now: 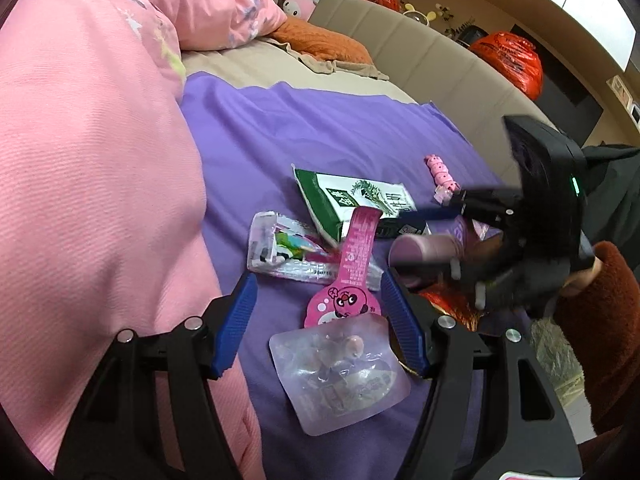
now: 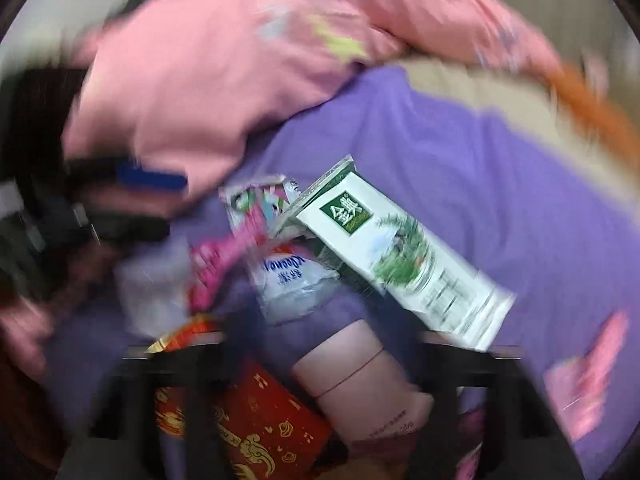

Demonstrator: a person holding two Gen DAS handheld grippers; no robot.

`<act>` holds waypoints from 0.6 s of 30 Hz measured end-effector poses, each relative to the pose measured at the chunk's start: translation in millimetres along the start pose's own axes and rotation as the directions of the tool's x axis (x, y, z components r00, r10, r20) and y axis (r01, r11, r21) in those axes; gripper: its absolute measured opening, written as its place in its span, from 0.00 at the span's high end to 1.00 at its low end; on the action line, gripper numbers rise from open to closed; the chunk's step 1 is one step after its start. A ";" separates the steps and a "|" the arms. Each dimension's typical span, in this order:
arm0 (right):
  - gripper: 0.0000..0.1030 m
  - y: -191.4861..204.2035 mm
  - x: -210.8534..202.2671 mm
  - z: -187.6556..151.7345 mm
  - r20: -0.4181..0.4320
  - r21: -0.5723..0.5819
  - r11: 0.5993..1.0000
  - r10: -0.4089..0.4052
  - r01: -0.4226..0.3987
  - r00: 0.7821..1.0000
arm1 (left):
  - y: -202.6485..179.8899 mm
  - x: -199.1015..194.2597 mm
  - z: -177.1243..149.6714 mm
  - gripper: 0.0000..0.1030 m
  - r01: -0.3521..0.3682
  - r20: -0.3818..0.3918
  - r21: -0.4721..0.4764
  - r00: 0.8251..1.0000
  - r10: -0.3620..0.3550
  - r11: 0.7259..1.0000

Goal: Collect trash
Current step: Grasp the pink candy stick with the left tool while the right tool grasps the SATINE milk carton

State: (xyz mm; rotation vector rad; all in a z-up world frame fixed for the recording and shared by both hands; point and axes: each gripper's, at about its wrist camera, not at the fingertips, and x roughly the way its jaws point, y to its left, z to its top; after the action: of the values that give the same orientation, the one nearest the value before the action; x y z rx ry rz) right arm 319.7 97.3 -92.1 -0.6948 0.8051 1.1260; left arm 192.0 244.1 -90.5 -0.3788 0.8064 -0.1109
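Trash lies on a purple cloth [image 1: 312, 136]. My left gripper [image 1: 318, 320] is open, its blue fingers either side of a clear plastic pouch [image 1: 340, 372] and a pink peel-off lid [image 1: 346, 276]. Beyond lie a clear wrapper [image 1: 280, 248] and a green-and-white milk carton [image 1: 352, 200]. My right gripper [image 1: 436, 236] comes in from the right, blurred, with a pink tube [image 1: 424, 250] between its fingers. In the blurred right wrist view the pink tube [image 2: 360, 376] lies between my fingers, near the carton [image 2: 400, 256] and a red packet [image 2: 268, 428].
A pink quilt [image 1: 88, 160] fills the left. A small pink wrapper [image 1: 440, 172] lies at the cloth's far right. An orange pillow [image 1: 320, 42] and the beige bed edge [image 1: 420, 52] lie behind, with orange bags [image 1: 516, 60] beyond.
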 end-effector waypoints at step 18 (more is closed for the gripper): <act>0.34 -79.0 57.7 46.9 -0.092 -0.016 0.999 -0.034 0.032 0.995 | -1.3 3.5 -3.8 0.41 0.002 -0.004 0.013 1.000 -0.002 1.000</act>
State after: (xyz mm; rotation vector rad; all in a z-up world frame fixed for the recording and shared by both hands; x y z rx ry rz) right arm 417.1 141.8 -109.0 -0.7742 0.8614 1.0768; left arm 191.8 241.0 -94.8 -0.3671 0.8090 -0.1191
